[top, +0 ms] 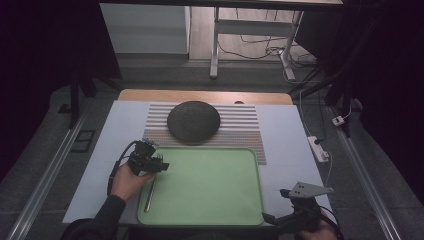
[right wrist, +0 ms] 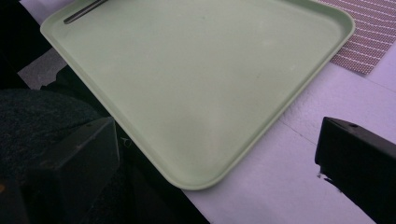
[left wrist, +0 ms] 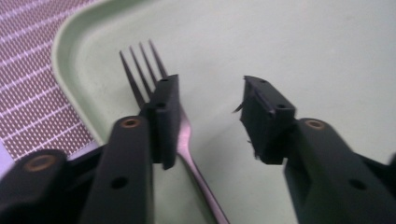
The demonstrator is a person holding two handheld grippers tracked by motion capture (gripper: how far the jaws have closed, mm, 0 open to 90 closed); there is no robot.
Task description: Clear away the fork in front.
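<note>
A: Left tongs (top: 161, 165) over the left edge of the tray (top: 240, 200), jaws apart. Nothing pinched.

B: Confirmed in the left gripper view. Fork (left wrist: 161, 100) flat on the tray floor, tines toward the rounded corner, handle toward the camera. One jaw over the fork's neck, the other well off to the side; pads not pressing on it.

A: Fork (top: 150, 192) along the tray's left side in the high view, handle toward the near edge, just inside the rim. Contact between jaw and fork: cannot tell.

B: Right tongs (top: 272, 218) at the near right corner of the worktop (top: 285, 130), just beside the tray's corner. Jaws wide apart in the right gripper view, nothing between them but tray corner (right wrist: 196, 93) and bare worktop (right wrist: 280, 186).

A: Noted. Fork handle (right wrist: 84, 11) at the far corner of the tray in that view.

B: Rest of scene: striped mat (top: 240, 130) beyond the tray, dark round plate (top: 193, 120) on it. Mat touching the tray's far edge.
</note>
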